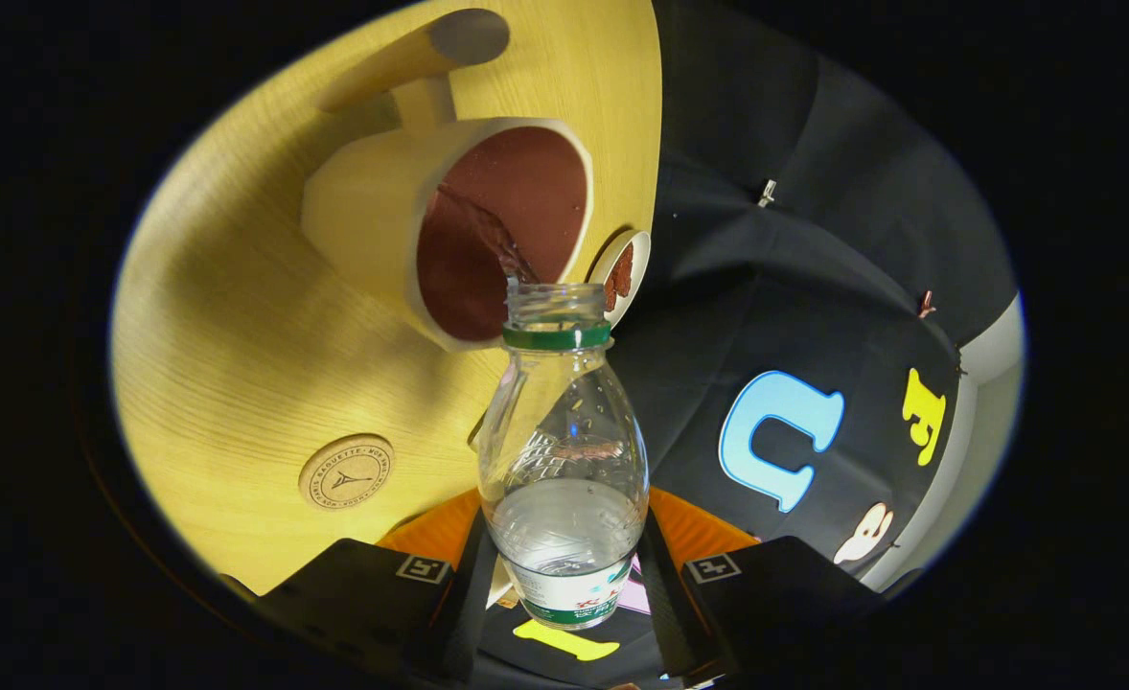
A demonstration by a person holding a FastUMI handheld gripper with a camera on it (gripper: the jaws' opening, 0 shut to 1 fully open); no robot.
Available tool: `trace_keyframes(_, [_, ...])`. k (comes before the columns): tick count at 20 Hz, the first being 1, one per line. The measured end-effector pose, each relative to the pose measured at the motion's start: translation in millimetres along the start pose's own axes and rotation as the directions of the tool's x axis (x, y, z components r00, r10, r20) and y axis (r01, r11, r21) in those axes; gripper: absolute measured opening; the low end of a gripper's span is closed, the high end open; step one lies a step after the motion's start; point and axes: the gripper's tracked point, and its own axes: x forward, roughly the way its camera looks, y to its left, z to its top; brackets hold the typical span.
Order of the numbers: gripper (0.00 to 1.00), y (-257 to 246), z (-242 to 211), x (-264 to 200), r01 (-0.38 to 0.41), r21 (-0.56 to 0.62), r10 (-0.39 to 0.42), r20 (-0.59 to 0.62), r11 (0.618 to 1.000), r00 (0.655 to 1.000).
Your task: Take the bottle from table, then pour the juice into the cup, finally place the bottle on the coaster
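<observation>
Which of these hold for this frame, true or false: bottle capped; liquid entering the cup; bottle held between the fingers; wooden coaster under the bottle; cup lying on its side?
1. The clear plastic bottle with a green neck ring is capped. False: its mouth is open.
2. Liquid streams into the cream cup with a dark red inside. True.
3. The gripper holds the bottle between its fingers. True.
4. The round wooden coaster sits under the bottle. False: it lies bare on the yellow wooden table.
5. The cup lies tipped over. False: it stands upright.
</observation>
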Motion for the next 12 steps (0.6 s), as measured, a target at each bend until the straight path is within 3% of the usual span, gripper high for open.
trace_keyframes(12, [0.73, -15, 8, -7, 0.052, -0.136, -0.044, 0.058, 0.989, 0.997])
